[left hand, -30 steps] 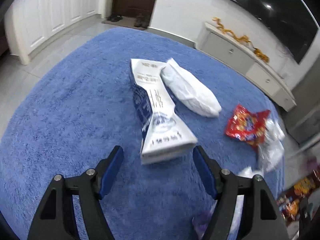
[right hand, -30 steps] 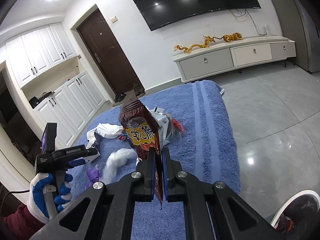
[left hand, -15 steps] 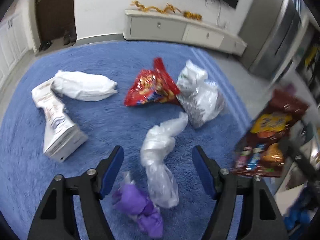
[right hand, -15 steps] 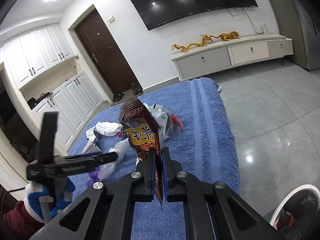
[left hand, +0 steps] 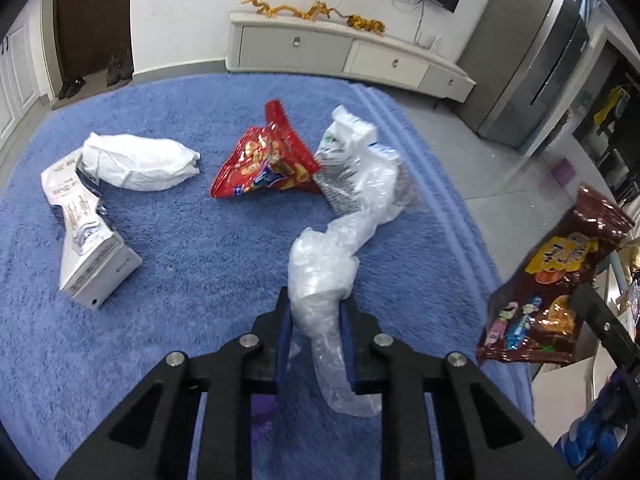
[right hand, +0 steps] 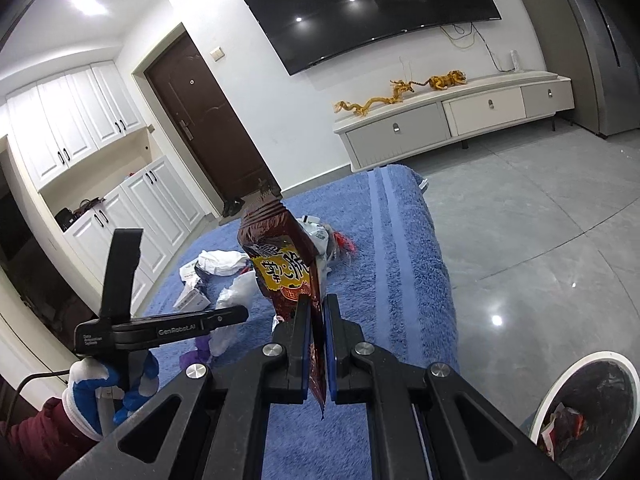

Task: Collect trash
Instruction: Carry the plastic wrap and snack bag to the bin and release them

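With your left gripper (left hand: 316, 320) clenched on the clear plastic wrap (left hand: 324, 272), lift straight so its loose tail beyond the jaws clears the rug (left hand: 192, 240).

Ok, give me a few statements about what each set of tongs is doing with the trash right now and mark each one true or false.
1. The left tongs are shut on the clear plastic bag. True.
2. The right tongs are open and hold nothing. False: they are shut on the brown snack bag.
3. The red snack bag lies on the blue rug. True.
4. The white carton is inside the trash bin. False: it lies on the rug.
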`<state>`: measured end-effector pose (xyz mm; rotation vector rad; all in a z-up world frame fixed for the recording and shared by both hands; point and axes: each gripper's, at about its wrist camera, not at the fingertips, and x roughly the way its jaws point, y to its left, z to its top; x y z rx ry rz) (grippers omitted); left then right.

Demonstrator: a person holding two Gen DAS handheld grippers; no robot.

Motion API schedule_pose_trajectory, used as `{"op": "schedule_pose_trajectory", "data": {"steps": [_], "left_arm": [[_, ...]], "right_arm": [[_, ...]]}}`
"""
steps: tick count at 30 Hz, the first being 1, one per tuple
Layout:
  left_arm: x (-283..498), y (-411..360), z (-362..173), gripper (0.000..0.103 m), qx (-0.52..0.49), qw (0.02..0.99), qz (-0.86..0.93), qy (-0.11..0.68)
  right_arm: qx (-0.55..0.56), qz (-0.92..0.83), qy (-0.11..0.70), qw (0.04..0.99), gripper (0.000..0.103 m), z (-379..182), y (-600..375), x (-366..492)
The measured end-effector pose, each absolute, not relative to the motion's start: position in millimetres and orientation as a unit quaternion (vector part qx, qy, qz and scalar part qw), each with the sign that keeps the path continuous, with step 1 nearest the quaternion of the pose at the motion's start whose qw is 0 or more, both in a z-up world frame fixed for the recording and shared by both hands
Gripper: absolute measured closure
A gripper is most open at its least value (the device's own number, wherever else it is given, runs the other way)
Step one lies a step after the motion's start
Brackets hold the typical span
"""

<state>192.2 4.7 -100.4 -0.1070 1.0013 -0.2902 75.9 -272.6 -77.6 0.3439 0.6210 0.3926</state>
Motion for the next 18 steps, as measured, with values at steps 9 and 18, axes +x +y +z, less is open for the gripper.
{"op": "schedule_pose_trajectory", "data": {"steps": [9,18], "left_arm": [[144,1,-56,0.083,-0.052,0.887,-0.161,0.429],[124,-11,-15,0.083,-0.064,0.903,-0.184,0.384]], "right_arm": [[0.171,0.171,0.266,0.933,0.096,-52,-295,39],[0.187,0.132,0.231,0.946,0.096,-43,-341,1]]}}
